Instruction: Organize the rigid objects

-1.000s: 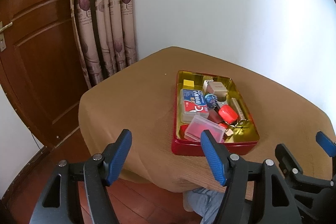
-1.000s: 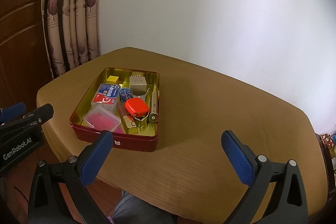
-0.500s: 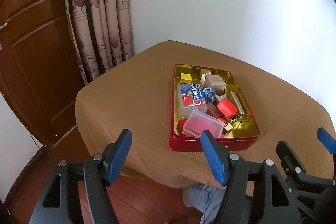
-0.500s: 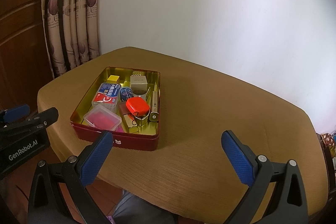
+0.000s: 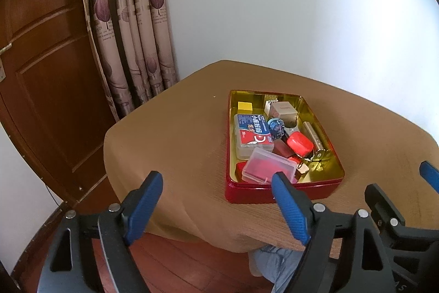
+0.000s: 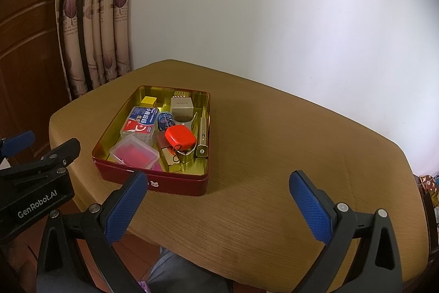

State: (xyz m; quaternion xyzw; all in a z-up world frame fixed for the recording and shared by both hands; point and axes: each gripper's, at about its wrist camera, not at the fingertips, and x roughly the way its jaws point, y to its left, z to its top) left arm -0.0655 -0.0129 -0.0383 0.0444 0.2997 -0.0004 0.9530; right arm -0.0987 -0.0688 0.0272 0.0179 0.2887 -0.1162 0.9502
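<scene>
Item: red rectangular metal tin with gold interior (image 6: pixel 175 184), lid off, resting on the table under a tan ribbed cloth (image 6: pixel 274 155), towards the table's left side and near its front edge.

Contents, all loose inside the tin:
- clear plastic case with blue-and-red printed label (image 5: pixel 253 135), lying flat along the left wall;
- small yellow cube (image 5: pixel 244 106), far-left corner;
- beige cardboard cube box (image 6: pixel 182 106), far end, right of the yellow cube;
- small blue patterned cylinder (image 6: pixel 166 120), between the labelled case and the beige box;
- glossy red rounded-square case (image 6: pixel 180 138), centre, lying on top of other pieces;
- translucent plastic box with pink-red contents (image 6: pixel 134 153), near-left corner;
- slim gold metal stick (image 6: pixel 202 137), lying along the right wall;
- several small gold and brown pieces beneath the red case, too crowded to identify.

Left gripper (image 5: pixel 216 206): blue-padded fingers spread wide apart, holding nothing, hovering short of the table's near edge, left of the tin.

Right gripper (image 6: pixel 219 203): fingers likewise wide apart, holding nothing, above the near part of the cloth, tin to its front-left.

Surroundings: brown panelled wooden door (image 5: pixel 46 67), leaf-patterned beige curtain (image 5: pixel 131 32), white wall (image 6: pixel 274 13).
</scene>
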